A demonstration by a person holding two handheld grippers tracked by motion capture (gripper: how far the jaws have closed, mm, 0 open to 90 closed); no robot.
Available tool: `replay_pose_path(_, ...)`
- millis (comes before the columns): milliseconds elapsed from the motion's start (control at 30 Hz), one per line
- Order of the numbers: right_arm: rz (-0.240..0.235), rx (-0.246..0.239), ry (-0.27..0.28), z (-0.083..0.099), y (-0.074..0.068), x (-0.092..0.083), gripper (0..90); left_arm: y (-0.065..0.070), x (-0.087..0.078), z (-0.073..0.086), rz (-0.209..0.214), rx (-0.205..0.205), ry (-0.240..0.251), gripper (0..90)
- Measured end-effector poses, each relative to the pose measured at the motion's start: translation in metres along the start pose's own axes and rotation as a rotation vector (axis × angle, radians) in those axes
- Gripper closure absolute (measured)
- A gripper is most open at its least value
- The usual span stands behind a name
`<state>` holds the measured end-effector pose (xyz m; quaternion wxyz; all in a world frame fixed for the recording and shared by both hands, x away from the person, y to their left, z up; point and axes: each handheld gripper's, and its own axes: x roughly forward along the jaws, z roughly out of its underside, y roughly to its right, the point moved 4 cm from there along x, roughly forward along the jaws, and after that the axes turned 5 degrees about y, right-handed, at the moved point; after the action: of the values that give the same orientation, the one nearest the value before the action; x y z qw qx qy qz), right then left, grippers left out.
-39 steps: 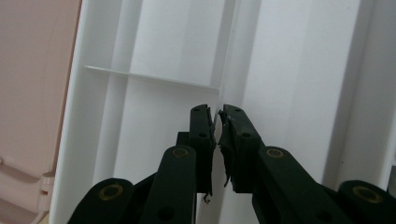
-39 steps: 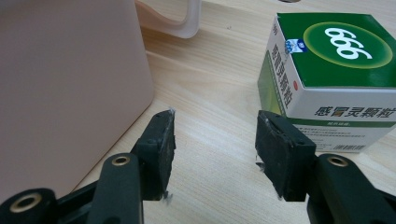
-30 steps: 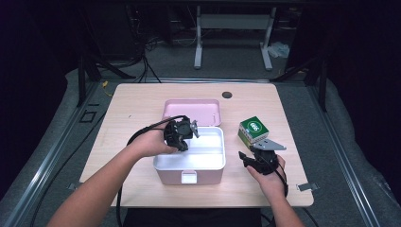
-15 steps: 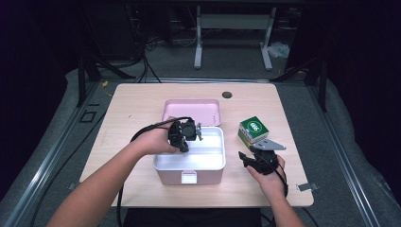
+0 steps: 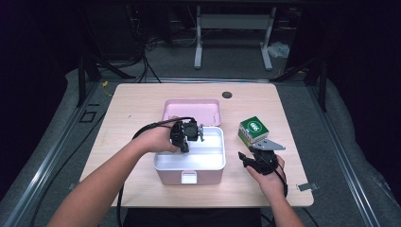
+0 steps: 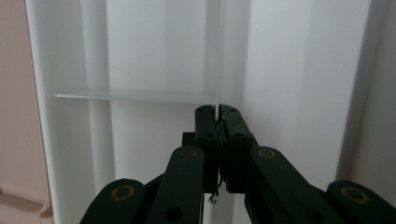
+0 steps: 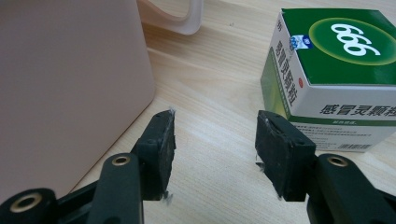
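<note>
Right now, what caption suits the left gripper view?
Left gripper shut on thin white divider inside the white tray.

High view looks down on the table [image 5: 142,101]; both gripper views sit close, sharing the pink box [image 5: 189,177].

"666" on green-white box [image 7: 327,70]

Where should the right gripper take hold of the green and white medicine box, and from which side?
Grip the medicine box across its two upright side walls, coming level from its near white face. It stands flat on the table, and the right gripper already points at it with open jaws.
</note>
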<state>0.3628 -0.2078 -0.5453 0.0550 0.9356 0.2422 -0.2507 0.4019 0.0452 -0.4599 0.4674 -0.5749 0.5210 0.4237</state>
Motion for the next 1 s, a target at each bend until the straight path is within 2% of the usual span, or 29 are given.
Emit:
replay_pose_path(467, 0.0, 0.009, 0.0, 0.0, 0.001, -0.001, 47.1, 0.002, -0.005, -0.001, -0.023, 0.011, -0.008, 88.1)
replay_pose_path(800, 0.001, 0.012, 0.0, 0.0, 0.001, 0.0, 47.1, 0.005, -0.028, -0.001, -0.053, 0.002, 0.005, 89.1)
replay_pose_path(933, 0.001, 0.011, 0.0, 0.0, 0.001, -0.001, 47.2, 0.004, -0.04, 0.002, -0.074, 0.005, 0.016, 89.1)
replay_pose_path(1000, 0.003, 0.012, 0.002, 0.0, 0.002, -0.001, 47.1, 0.003, -0.045, 0.007, -0.08, -0.009, 0.015, 89.1)
